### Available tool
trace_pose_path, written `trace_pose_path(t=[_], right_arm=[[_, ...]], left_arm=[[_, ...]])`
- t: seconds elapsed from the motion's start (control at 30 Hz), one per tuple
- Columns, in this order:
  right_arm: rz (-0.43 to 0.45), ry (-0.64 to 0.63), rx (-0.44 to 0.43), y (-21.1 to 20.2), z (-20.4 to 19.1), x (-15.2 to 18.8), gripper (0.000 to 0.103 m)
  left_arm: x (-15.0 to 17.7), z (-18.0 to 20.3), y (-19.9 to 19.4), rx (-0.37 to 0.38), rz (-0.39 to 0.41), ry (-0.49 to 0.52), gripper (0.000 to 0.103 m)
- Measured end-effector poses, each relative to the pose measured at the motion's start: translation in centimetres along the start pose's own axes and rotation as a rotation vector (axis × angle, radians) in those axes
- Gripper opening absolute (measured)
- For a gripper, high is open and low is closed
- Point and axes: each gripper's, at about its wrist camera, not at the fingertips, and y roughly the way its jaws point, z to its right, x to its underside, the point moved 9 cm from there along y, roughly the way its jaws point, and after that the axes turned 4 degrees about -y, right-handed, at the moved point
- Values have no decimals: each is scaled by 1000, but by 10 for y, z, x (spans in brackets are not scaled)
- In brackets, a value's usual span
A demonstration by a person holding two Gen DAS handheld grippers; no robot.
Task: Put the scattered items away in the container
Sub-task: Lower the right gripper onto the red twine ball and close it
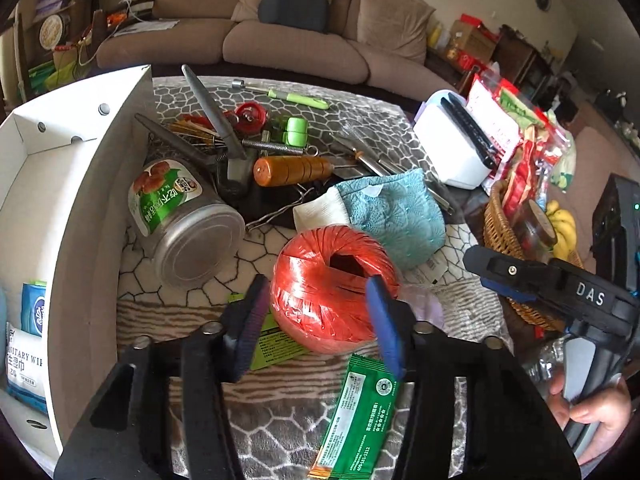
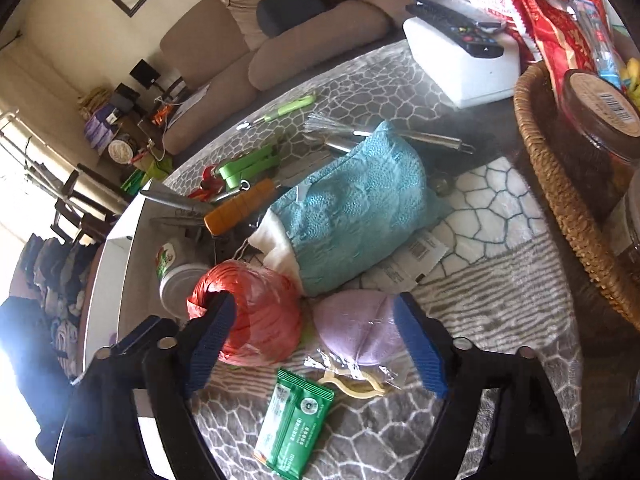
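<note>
The left tool (image 1: 318, 316) hung over the surface (image 1: 280, 420) with its jaws spread on either side of the red twine ball (image 1: 332, 292); whether the pads touched it could not be told. The white container (image 1: 92, 184) stood at nine o'clock from the ball, wet-wipe packs (image 1: 26, 344) inside it. A tin can (image 1: 184, 220) lay on its side at ten o'clock, a teal cloth (image 1: 396, 216) at one o'clock, and a green sachet (image 1: 360, 412) at six o'clock. The right tool (image 2: 316, 344) stood spread and empty, framing a lilac pad in clear wrap (image 2: 360, 332), with the twine ball just beside its left finger (image 2: 212, 340). A wicker basket (image 2: 560, 200) sat at two o'clock.
</note>
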Motion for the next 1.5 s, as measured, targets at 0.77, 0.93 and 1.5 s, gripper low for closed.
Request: trace_pose_path(t=[0.77, 0.93, 1.5], right_arm=[[-169, -38, -101, 68, -45, 6, 43], [-167, -57, -82, 57, -55, 5, 40], [-80, -103, -89, -14, -128, -7, 38]], left_arm=[[5, -2, 32, 136, -42, -94, 61], [3, -4, 18, 174, -30, -135, 61], [-31, -10, -77, 187, 36, -109, 55]])
